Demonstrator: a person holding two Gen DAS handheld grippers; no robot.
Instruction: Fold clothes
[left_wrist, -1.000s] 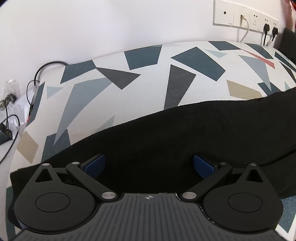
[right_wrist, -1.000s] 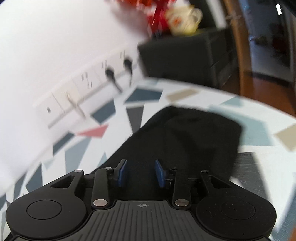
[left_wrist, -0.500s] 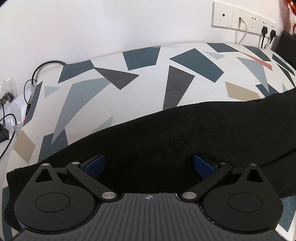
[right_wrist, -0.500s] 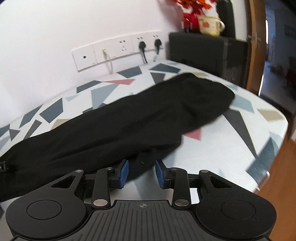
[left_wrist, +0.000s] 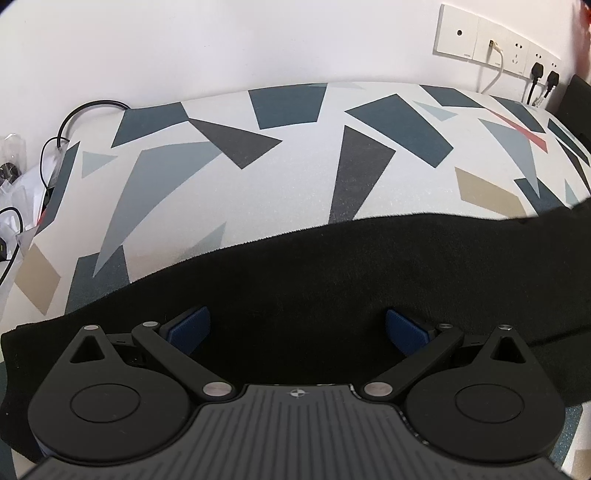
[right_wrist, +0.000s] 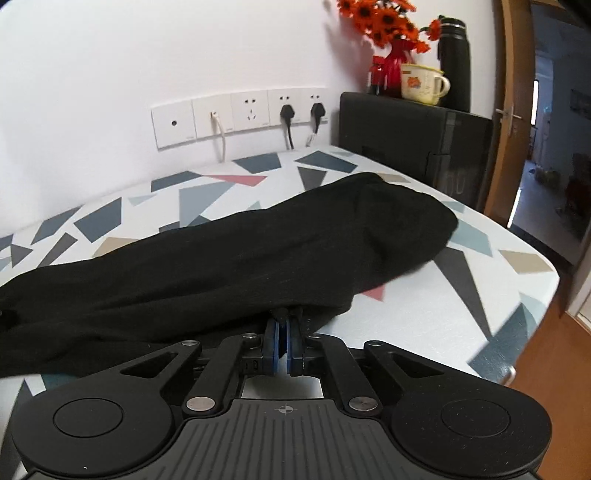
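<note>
A long black garment (right_wrist: 229, 254) lies stretched across the patterned table (right_wrist: 480, 295), folded lengthwise, with its thick rounded end at the far right. My right gripper (right_wrist: 283, 325) is shut on the garment's near edge, which bunches up over the blue pads. In the left wrist view the same black garment (left_wrist: 332, 273) fills the lower half. My left gripper (left_wrist: 297, 325) is open wide just above the cloth, with its blue pads (left_wrist: 190, 323) apart and nothing between them.
The wall runs along the table's far side with a row of sockets (right_wrist: 240, 114) and plugged cables. A black box (right_wrist: 413, 140) stands at the far right with a vase of orange flowers (right_wrist: 388, 44), a mug and a black bottle. Loose cables (left_wrist: 55, 147) lie at the left end.
My right gripper has swung round to the garment's near edge and closed on it. My left gripper has stayed open over the cloth and drifted slightly.
</note>
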